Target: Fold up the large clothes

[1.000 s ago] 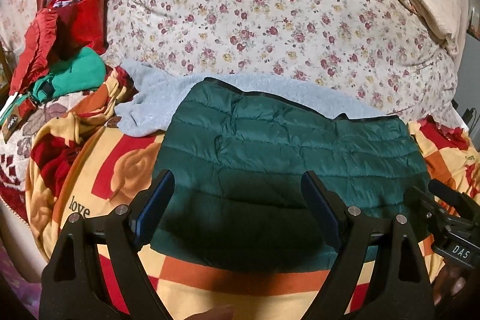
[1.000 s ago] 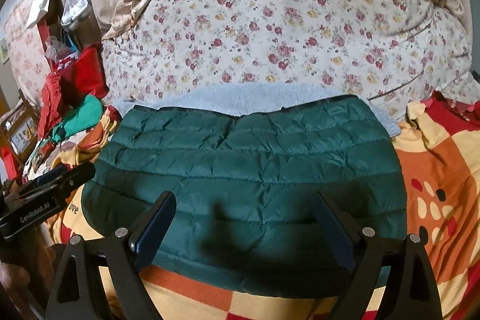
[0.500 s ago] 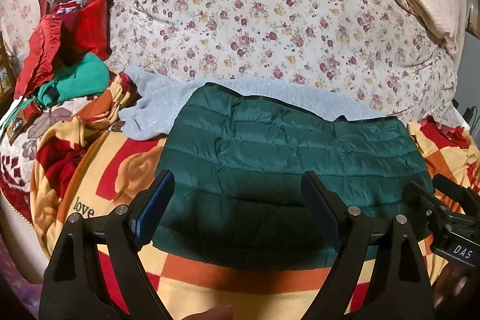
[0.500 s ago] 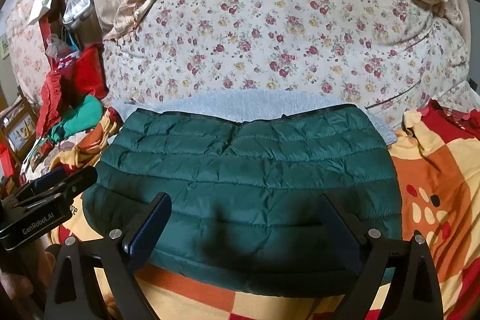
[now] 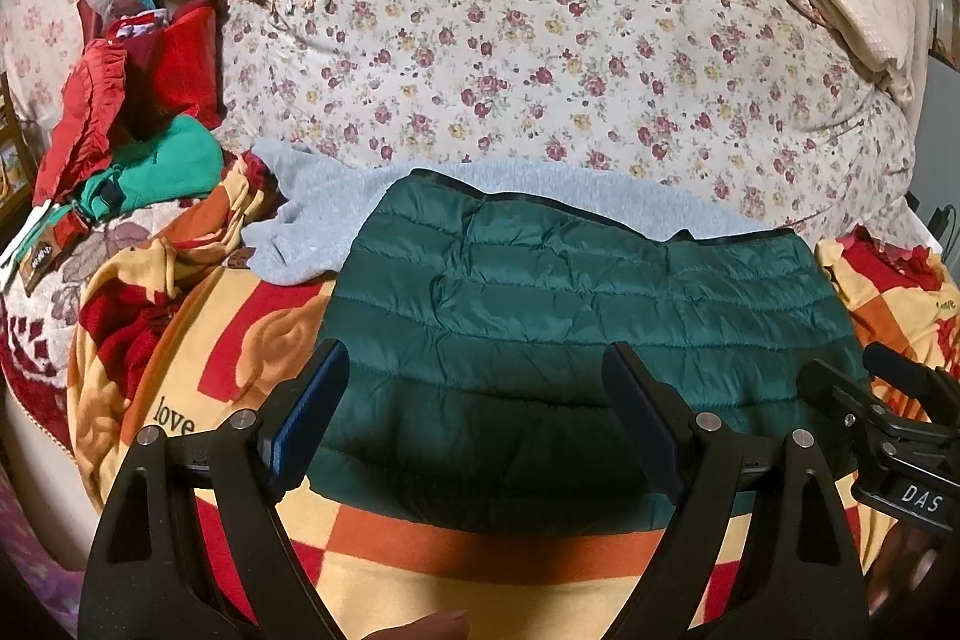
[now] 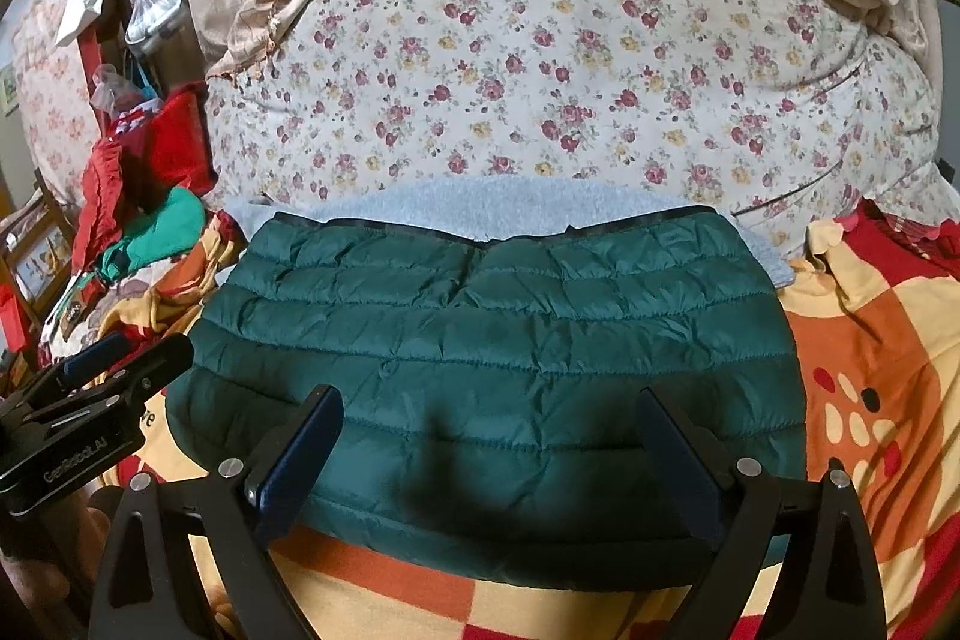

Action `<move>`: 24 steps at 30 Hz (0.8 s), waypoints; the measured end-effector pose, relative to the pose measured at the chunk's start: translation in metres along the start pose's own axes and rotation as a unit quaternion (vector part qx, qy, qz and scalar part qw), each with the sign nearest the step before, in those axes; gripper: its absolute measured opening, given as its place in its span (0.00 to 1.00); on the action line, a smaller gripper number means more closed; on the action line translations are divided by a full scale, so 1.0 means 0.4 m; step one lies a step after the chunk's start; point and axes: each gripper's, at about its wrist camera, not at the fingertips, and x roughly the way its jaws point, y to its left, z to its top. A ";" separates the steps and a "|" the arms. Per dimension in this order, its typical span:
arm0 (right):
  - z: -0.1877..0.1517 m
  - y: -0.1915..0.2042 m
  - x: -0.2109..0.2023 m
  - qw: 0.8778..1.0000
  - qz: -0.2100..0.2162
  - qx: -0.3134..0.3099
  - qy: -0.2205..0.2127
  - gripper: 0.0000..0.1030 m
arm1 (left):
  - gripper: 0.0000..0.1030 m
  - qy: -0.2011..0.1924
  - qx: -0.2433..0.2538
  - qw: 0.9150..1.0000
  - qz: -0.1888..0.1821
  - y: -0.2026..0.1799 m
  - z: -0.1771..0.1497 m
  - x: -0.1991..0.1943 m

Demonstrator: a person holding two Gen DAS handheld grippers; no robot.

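1. The left gripper [image 5: 474, 400] is hovering with its jaws spread wide and nothing between them, above the near edge of the jacket [image 5: 576, 334].
2. The right gripper [image 6: 492, 448] is likewise gaping, empty, over the jacket's near hem.
3. The green quilted jacket is lying folded flat on the blanket [image 6: 870, 358] covering the bed.
4. A grey garment [image 5: 312, 226] is peeking out from under the jacket's far edge.
5. A floral quilt [image 6: 540, 82] is bulging behind, with red clothes [image 5: 102, 100] piling at far left.
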 end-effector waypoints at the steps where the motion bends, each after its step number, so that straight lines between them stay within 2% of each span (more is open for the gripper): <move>1: -0.002 0.002 0.001 1.000 0.000 0.000 0.001 0.94 | 0.84 0.000 0.000 1.000 0.000 -0.001 0.000 0.000; 24: -0.013 -0.002 0.015 1.000 0.002 0.006 0.010 0.94 | 0.84 0.004 0.001 1.000 -0.001 -0.005 -0.009 0.000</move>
